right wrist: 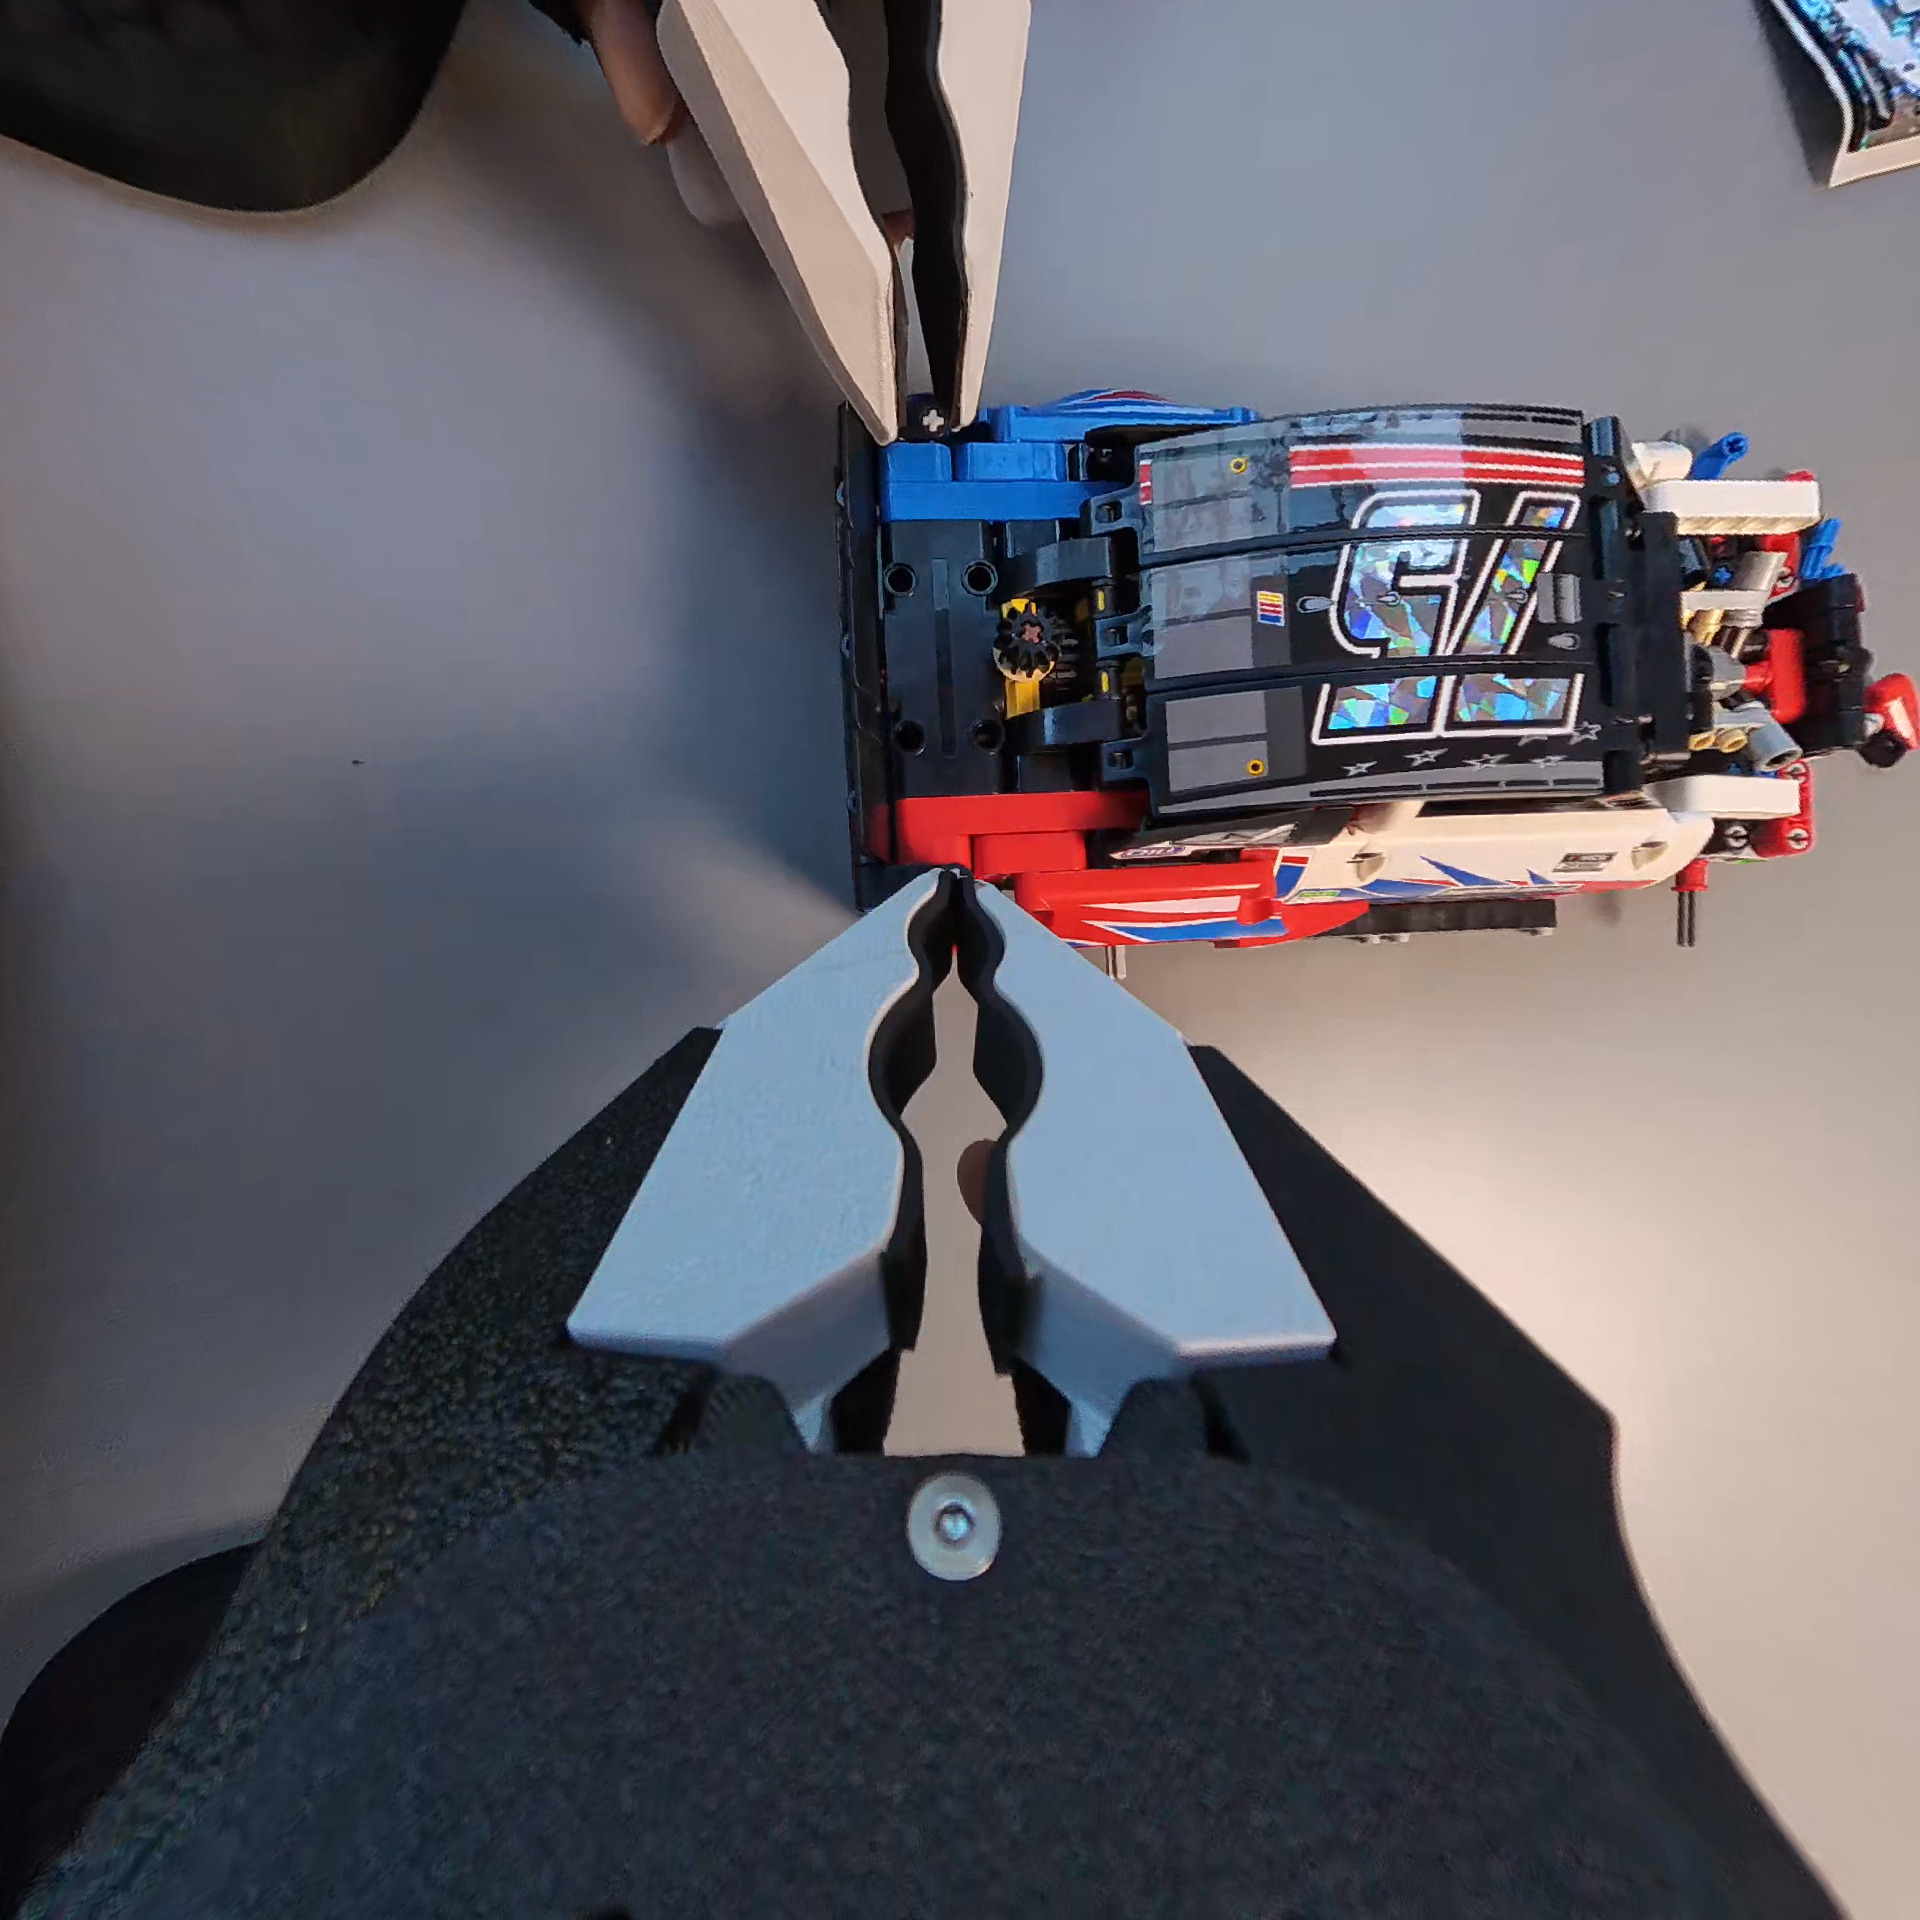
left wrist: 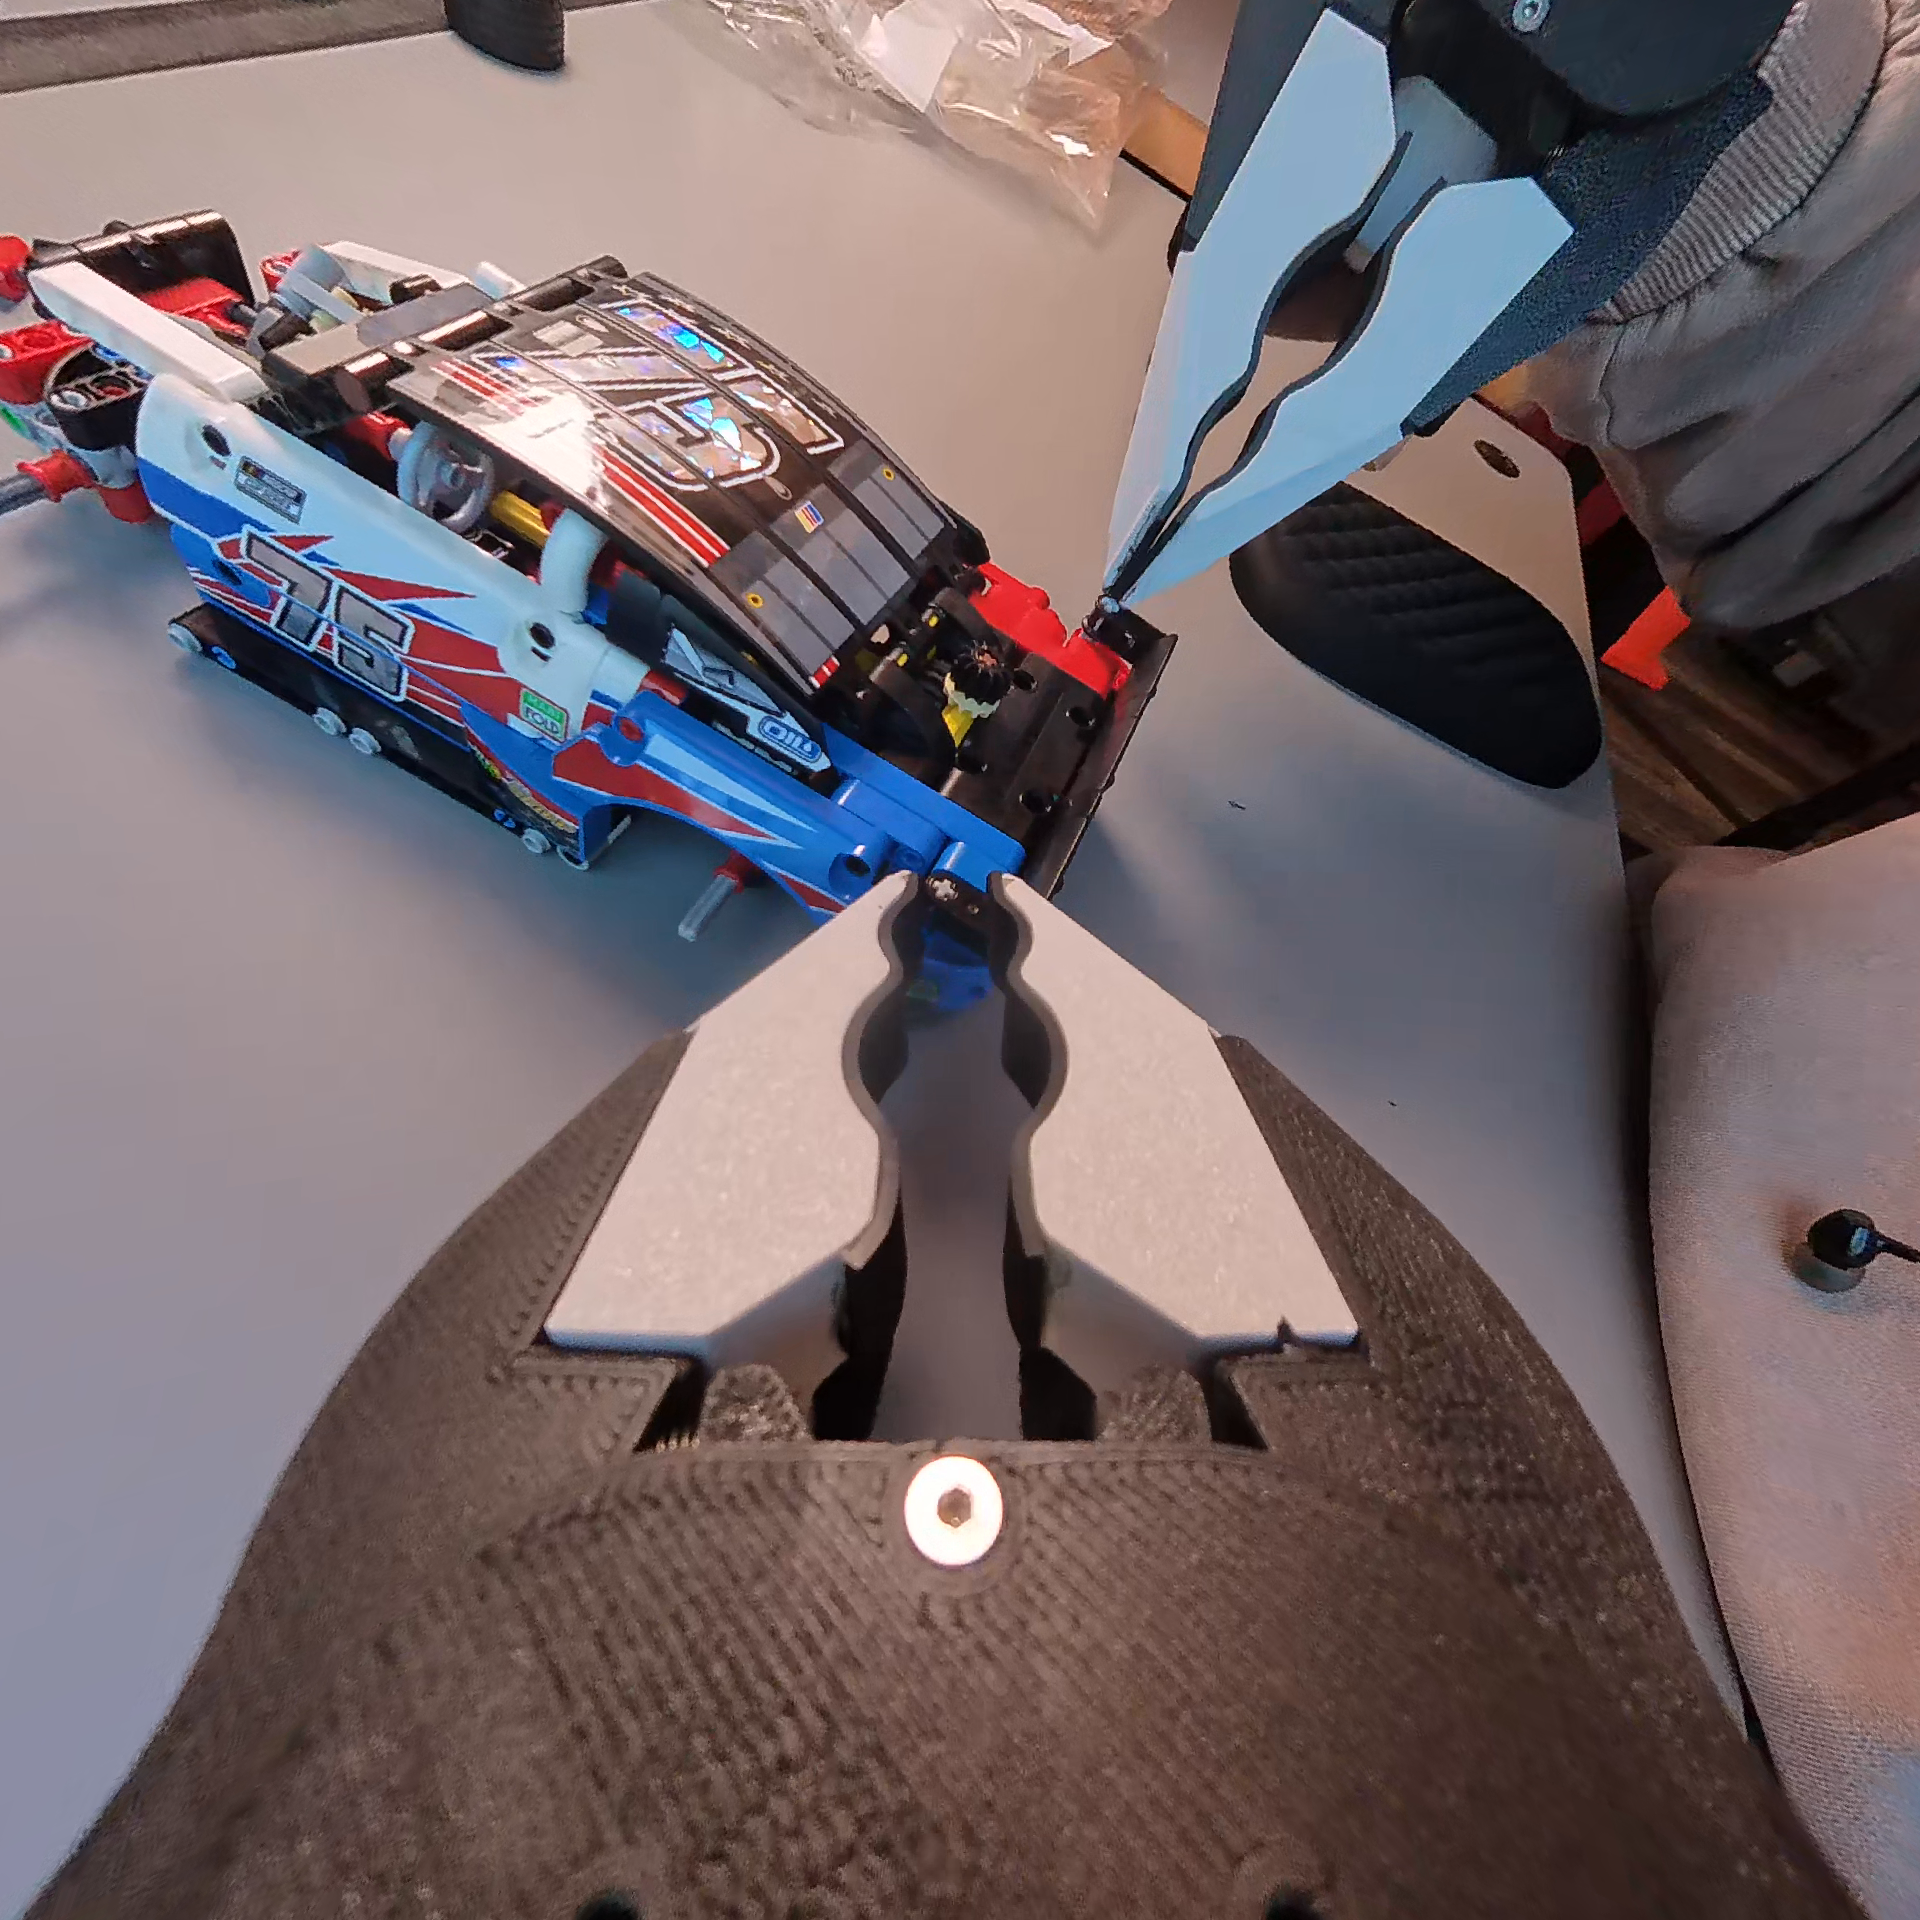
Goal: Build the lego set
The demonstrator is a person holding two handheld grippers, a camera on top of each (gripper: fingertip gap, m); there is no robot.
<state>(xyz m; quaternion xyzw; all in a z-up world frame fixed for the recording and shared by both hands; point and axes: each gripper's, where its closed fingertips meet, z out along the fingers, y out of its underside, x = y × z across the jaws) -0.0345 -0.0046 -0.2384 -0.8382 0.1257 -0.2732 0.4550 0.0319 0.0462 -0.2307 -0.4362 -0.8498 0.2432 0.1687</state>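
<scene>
Resting on the grey worktop point(left wrist: 312, 1091), the lego car point(left wrist: 582, 582) lies with its black tail panel toward both grippers. The left gripper point(left wrist: 951, 894) pinches a small black pin point(left wrist: 943, 889) at the blue corner of the car's tail, its fingers closed on the pin with a narrow gap between them. The right gripper point(right wrist: 951, 878) meets the opposite, red corner of the tail, its fingertips pressed almost together on a tiny dark piece point(left wrist: 1110, 613) that is too small to identify. A clear plastic bag point(left wrist: 987, 94) lies near the worktop's far edge, and a printed booklet point(right wrist: 1870, 83) sits beyond the car's front end.
</scene>
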